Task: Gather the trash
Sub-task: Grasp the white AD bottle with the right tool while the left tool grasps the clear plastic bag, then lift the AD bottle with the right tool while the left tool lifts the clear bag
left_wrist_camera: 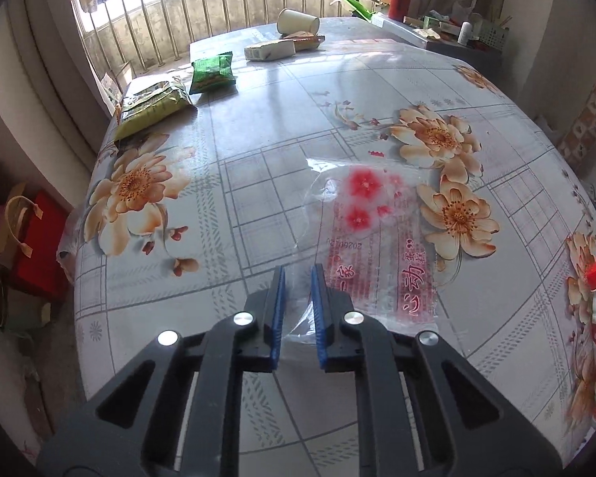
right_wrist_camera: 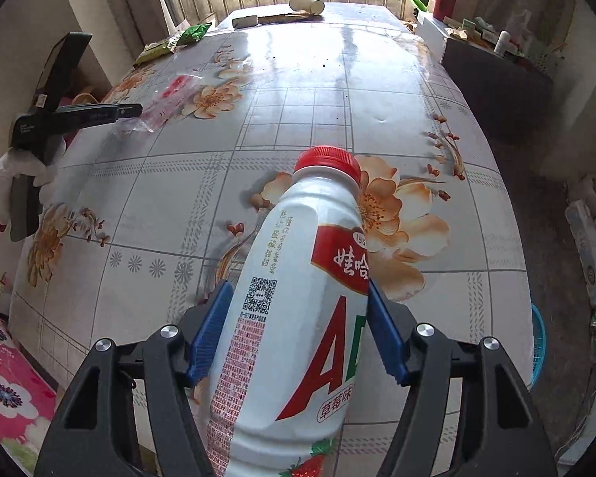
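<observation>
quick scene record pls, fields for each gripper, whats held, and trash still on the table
left gripper: nearly closed on the near edge of the clear plastic wrapper, which lies on the table
right gripper: clamped on the white bottle, red cap away from the camera
trash left at far end: paper cup on its side, green snack packet, yellow-green bag, white pack
</observation>
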`<state>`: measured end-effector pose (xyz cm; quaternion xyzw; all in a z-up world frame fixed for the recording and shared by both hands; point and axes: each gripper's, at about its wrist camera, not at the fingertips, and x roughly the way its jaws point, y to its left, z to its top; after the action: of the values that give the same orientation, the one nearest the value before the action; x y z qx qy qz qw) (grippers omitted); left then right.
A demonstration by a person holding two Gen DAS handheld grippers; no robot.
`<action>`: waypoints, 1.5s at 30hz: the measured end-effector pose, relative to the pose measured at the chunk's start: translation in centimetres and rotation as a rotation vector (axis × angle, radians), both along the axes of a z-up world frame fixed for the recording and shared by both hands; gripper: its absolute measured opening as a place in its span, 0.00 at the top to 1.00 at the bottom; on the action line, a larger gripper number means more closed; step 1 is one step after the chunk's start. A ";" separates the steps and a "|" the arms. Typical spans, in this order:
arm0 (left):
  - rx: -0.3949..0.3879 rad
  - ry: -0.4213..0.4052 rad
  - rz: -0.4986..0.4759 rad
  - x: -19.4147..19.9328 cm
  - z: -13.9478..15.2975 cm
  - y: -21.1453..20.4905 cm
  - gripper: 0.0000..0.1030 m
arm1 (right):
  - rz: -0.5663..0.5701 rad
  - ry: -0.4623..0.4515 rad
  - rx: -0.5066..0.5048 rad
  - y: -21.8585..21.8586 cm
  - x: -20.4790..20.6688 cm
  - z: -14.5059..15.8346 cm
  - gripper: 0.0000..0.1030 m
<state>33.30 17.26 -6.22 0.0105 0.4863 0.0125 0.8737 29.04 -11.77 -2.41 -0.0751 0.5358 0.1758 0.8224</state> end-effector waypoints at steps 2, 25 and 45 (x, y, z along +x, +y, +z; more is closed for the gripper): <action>-0.008 -0.004 0.006 -1.3 0.1 -0.6 0.93 | -0.001 -0.006 0.013 -0.2 -0.4 0.0 0.38; -0.405 0.028 0.067 -19.9 0.5 -5.8 0.60 | -0.110 0.092 0.243 -5.4 -3.9 -1.1 0.38; -0.090 0.005 -0.015 -17.0 0.2 -10.9 0.86 | -0.133 0.097 0.278 -6.2 -4.1 -1.4 0.38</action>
<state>16.28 6.40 -6.00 -0.0251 0.4884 -0.0158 0.8721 24.92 -17.95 -3.86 0.0837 0.5493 0.1969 0.8078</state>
